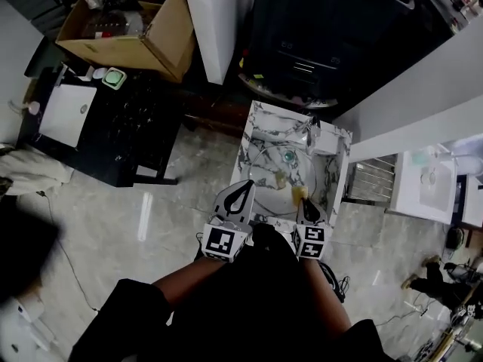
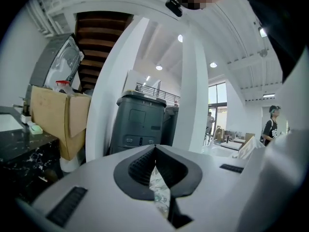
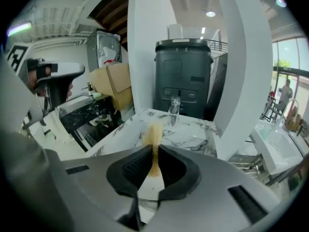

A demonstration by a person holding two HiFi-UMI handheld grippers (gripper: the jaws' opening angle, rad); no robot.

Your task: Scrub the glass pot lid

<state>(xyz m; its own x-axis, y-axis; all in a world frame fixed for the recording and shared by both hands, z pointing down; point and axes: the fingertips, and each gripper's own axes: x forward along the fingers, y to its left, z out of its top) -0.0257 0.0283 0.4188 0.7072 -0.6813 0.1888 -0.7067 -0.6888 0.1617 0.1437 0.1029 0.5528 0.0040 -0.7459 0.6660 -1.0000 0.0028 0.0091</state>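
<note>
The glass pot lid (image 1: 281, 173) is tilted over the small marble table (image 1: 256, 127); its knob (image 1: 289, 157) faces up. My left gripper (image 1: 240, 194) is shut on the lid's near left rim. In the left gripper view only a clear sliver of the lid (image 2: 160, 191) shows between the pads of that gripper (image 2: 155, 151). My right gripper (image 1: 303, 202) is shut on a thin yellow scrub pad (image 1: 299, 192) at the lid's near right edge. In the right gripper view the pad (image 3: 154, 135) sticks up from the gripper (image 3: 154, 151).
A clear glass vessel (image 3: 174, 111) stands at the far side of the marble table (image 3: 193, 134). Behind it is a dark bin (image 3: 183, 76). A black counter (image 1: 113, 127) and a cardboard box (image 1: 128, 29) lie to the left. A white basin unit (image 1: 426, 183) is at the right.
</note>
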